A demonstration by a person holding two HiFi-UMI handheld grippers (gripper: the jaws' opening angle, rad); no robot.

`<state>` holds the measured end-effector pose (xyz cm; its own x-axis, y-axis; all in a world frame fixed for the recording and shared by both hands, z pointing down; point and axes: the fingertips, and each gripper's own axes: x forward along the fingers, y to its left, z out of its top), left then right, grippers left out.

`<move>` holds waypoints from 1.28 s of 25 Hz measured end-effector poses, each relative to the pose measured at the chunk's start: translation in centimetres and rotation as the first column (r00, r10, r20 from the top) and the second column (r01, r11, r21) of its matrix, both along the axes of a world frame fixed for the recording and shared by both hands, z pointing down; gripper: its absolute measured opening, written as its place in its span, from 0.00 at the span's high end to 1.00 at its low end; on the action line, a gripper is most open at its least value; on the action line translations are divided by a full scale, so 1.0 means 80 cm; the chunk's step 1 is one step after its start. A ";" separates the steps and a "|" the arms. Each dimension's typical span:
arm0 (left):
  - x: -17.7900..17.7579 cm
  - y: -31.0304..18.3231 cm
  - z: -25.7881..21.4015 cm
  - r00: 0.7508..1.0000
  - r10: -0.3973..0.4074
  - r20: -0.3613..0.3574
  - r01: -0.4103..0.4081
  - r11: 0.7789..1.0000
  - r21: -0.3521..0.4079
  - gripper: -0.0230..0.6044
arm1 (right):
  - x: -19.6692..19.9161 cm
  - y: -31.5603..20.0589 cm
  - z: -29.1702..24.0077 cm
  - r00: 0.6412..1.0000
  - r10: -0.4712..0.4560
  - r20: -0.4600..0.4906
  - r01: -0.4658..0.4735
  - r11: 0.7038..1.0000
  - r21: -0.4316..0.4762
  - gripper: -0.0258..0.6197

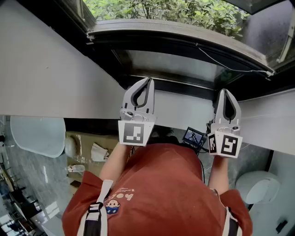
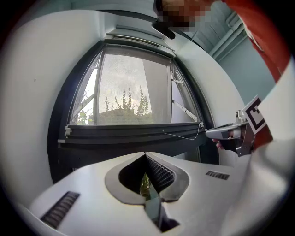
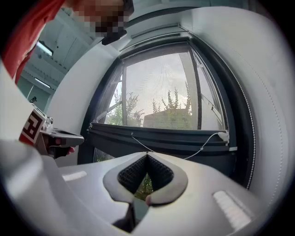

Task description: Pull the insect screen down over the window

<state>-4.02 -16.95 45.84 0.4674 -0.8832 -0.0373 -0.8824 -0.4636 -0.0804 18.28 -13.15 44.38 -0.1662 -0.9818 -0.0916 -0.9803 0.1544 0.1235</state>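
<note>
The insect screen's dark pull bar (image 1: 184, 44) spans the window, with fine mesh (image 2: 133, 87) stretched above it and a thin white cord (image 1: 233, 67) hanging along its right part. The left gripper view shows the same bar (image 2: 133, 134), and so does the right gripper view (image 3: 156, 138). My left gripper (image 1: 150, 79) is shut with nothing between its fingers, its tips pointing at the window below the bar and apart from it. My right gripper (image 1: 224, 91) is likewise shut and empty, further right. Each gripper also appears in the other's view: the right gripper (image 2: 208, 133) and the left gripper (image 3: 81, 137).
White walls (image 1: 41, 78) flank the dark window frame (image 1: 175, 85) on both sides. Green trees (image 1: 175, 11) show outside. A person's red shirt (image 1: 166, 189) fills the lower head view, and a beaded chain (image 3: 251, 133) hangs at the window's right side.
</note>
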 end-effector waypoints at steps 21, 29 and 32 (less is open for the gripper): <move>0.006 0.005 -0.006 0.999 0.011 0.030 -0.012 0.999 0.033 0.96 | 0.008 0.008 -0.014 0.999 0.052 -0.005 -0.051 0.998 0.047 0.95; 0.005 0.002 -0.004 0.999 0.008 0.033 -0.009 1.000 0.017 0.96 | 0.014 0.007 -0.019 0.998 0.066 -0.016 -0.065 0.996 0.055 0.95; 0.006 0.002 -0.004 0.999 0.012 0.035 -0.013 1.000 0.021 0.96 | 0.016 0.007 -0.021 0.997 0.072 -0.016 -0.071 0.996 0.059 0.95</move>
<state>-3.53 -16.79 45.52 0.4799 -0.8764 -0.0394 -0.8729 -0.4726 -0.1211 19.60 -12.55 42.67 -0.0980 -0.9843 -0.1468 -0.9860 0.0760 0.1485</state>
